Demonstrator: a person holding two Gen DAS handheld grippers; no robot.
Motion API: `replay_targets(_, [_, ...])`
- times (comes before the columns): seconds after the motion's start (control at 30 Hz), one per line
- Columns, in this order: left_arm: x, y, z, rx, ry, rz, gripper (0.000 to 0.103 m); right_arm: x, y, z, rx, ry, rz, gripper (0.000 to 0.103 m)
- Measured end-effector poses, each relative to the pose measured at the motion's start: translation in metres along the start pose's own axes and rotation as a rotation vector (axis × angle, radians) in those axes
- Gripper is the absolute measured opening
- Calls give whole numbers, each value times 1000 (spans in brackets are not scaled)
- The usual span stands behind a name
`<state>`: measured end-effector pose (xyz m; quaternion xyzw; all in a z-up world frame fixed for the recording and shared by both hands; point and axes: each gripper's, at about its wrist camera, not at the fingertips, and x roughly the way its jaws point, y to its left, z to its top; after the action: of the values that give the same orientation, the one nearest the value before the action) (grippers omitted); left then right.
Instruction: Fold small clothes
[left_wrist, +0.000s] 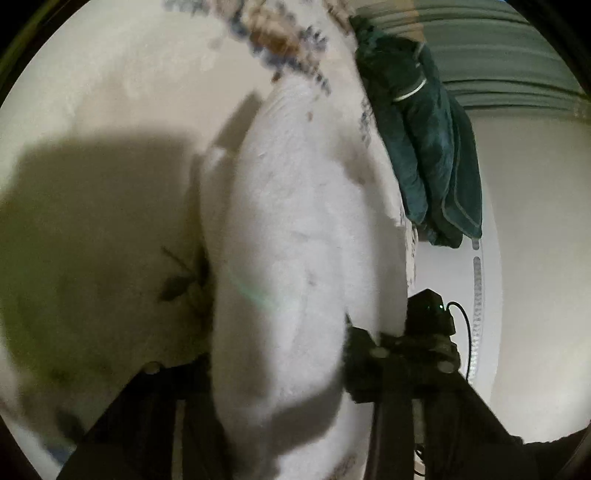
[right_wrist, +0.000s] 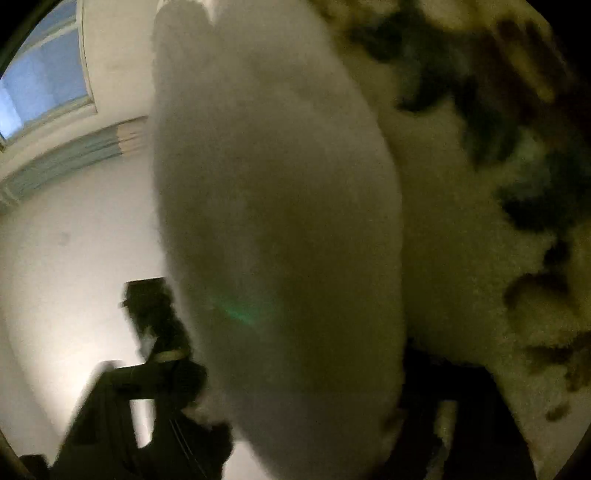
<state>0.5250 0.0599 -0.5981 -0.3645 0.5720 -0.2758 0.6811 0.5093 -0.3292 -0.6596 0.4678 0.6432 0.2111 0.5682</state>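
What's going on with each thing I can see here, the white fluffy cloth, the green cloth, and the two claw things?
white cloth: lifted, stretched between both grippers.
left gripper: shut on the white cloth.
right gripper: shut on the white cloth; view blurred.
green cloth: bunched, lying at the bed's edge.

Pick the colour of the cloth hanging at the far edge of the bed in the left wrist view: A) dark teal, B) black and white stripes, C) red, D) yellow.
A: the hanging cloth is dark teal with a pale trim line, draped past the white garment that the left gripper holds.
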Motion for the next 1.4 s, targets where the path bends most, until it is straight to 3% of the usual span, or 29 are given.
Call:
replay_targets(0.13, [-29,-28,-23,41,-14,31,28,-12,23,-32,-54,-23,-32,46])
replay_targets(0.3, [-68,-39,-79,24,0,50,28,-19,38,-109,-95,17,-48,45])
replay_targets(0.53, [-105,-12,-197,-132,56,106,29,-4,-2,-227,0,105,-93,45])
replay_targets(0.67, [-91,14,-242,-188,134,239,40,15,-34,-267,35,163,-228,52])
replay_targets(0.7, [-91,18,-248,-193,142,275,42,18,-37,-269,38,179,-264,58])
replay_targets(0.83, [-118,3,-248,-167,87,361,67,2,-28,-272,7,168,-394,65])
replay_targets(1.0, [-145,-35,-223,-24,5,481,74,-44,35,-250,-191,77,-703,65])
replay_targets(1.1, [-132,-55,-197,97,-7,512,75,-53,91,-212,-362,50,-728,65])
replay_targets(1.17, [-118,-58,-185,149,-2,505,75,-32,121,-195,-466,88,-722,65])
replay_targets(1.27, [-101,-60,-172,223,11,547,75,20,152,-174,-668,174,-796,65])
replay_targets(1.4, [-81,-56,-172,262,24,636,75,80,152,-177,-844,364,-889,62])
